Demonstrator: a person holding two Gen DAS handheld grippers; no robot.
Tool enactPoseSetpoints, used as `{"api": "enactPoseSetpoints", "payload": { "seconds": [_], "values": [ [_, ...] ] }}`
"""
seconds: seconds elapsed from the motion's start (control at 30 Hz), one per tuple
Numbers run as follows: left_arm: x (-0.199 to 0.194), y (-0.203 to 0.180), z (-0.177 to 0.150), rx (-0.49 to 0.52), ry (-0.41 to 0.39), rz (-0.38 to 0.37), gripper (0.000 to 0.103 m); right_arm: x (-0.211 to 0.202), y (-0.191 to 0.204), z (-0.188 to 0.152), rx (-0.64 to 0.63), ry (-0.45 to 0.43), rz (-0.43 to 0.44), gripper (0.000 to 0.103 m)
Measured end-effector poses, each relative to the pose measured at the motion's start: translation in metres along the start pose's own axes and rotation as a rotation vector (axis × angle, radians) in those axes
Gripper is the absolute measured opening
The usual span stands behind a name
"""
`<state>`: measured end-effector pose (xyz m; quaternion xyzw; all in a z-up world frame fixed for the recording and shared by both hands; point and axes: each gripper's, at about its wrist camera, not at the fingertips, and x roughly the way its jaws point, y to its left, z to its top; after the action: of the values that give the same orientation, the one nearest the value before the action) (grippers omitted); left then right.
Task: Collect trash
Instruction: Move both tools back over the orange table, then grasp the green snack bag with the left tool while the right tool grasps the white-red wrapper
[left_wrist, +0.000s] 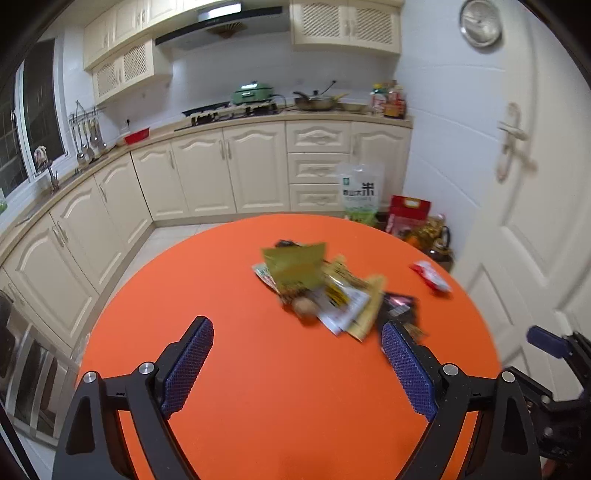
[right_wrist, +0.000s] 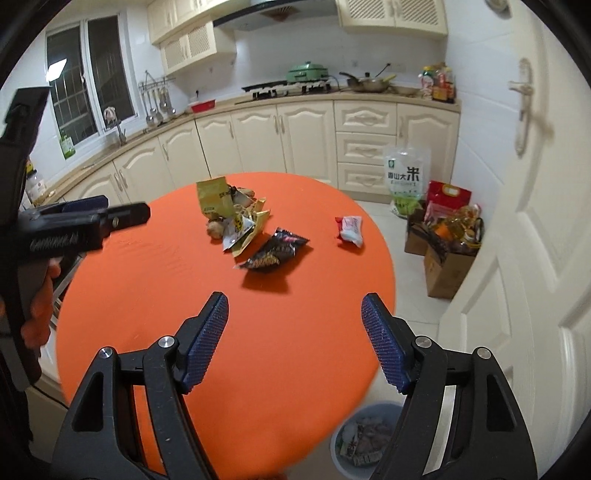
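A round orange table (left_wrist: 258, 369) (right_wrist: 147, 295) carries a heap of wrappers (left_wrist: 317, 288) (right_wrist: 232, 218) with a yellow-green packet (left_wrist: 295, 267) (right_wrist: 214, 197) on top. A black snack bag (right_wrist: 275, 251) (left_wrist: 399, 310) lies beside the heap. A red and white packet (right_wrist: 349, 229) (left_wrist: 430, 275) lies apart at the right. My left gripper (left_wrist: 297, 338) is open and empty, just short of the heap. My right gripper (right_wrist: 295, 314) is open and empty, above the table's near edge. A grey trash bin (right_wrist: 364, 439) with wrappers in it stands on the floor under the table's edge.
Cream kitchen cabinets (left_wrist: 229, 170) run along the back and left. A rice bag (right_wrist: 406, 177), a red bag (right_wrist: 447, 199) and cardboard boxes (right_wrist: 447, 266) stand on the floor by the white door (right_wrist: 535, 221). The left gripper's body (right_wrist: 74, 229) shows at the left of the right wrist view.
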<state>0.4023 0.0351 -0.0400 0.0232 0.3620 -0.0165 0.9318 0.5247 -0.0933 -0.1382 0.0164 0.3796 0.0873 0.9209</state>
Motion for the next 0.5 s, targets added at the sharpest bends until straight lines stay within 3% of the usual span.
{"api": "enactPoseSetpoints", "payload": {
  "seconds": [0.23,0.5],
  "values": [
    [0.09,-0.002,0.028,0.016,0.064,0.046,0.09,0.062,-0.023,0.026,-0.001,0.043,0.001,0.072],
    [0.158,-0.004,0.059,0.044,0.11,0.073,0.089,0.116,-0.045,0.041,-0.01,0.079,-0.008,0.072]
  ]
}}
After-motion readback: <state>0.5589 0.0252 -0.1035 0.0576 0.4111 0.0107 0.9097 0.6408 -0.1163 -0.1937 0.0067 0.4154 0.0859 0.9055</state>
